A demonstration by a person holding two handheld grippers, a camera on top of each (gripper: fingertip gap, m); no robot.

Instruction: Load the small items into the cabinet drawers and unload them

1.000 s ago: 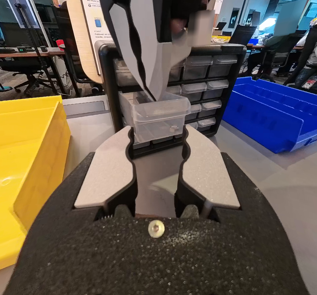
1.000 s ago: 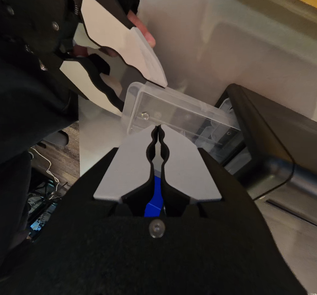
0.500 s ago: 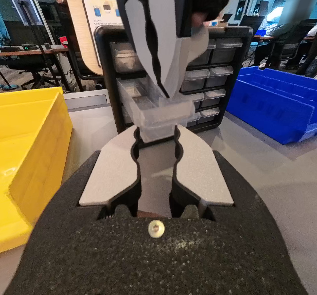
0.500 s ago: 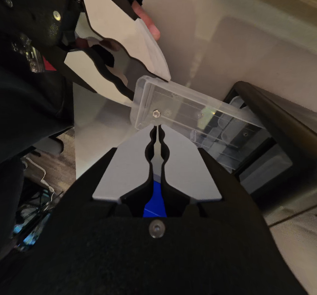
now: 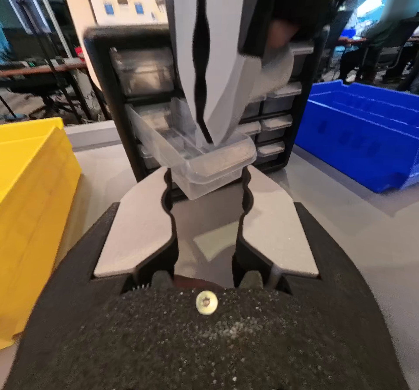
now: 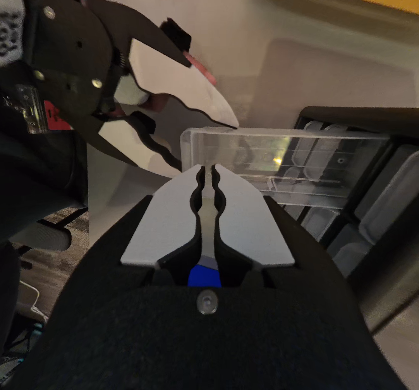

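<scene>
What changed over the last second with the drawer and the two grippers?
The clear drawer came farther out of the black cabinet; its front now sits between the left gripper fingertips. The right gripper stayed nearly shut, tips at the drawer's front wall; whether it grips is unclear. The small metal piece seen in the drawer earlier can't be made out now. Left gripper stayed open; yellow bin and blue bin unmoved.

Grey tabletop [image 5: 340,231], dark desks [image 5: 40,68] behind, office chair [image 6: 43,236] on patterned carpet [image 6: 56,272]
</scene>
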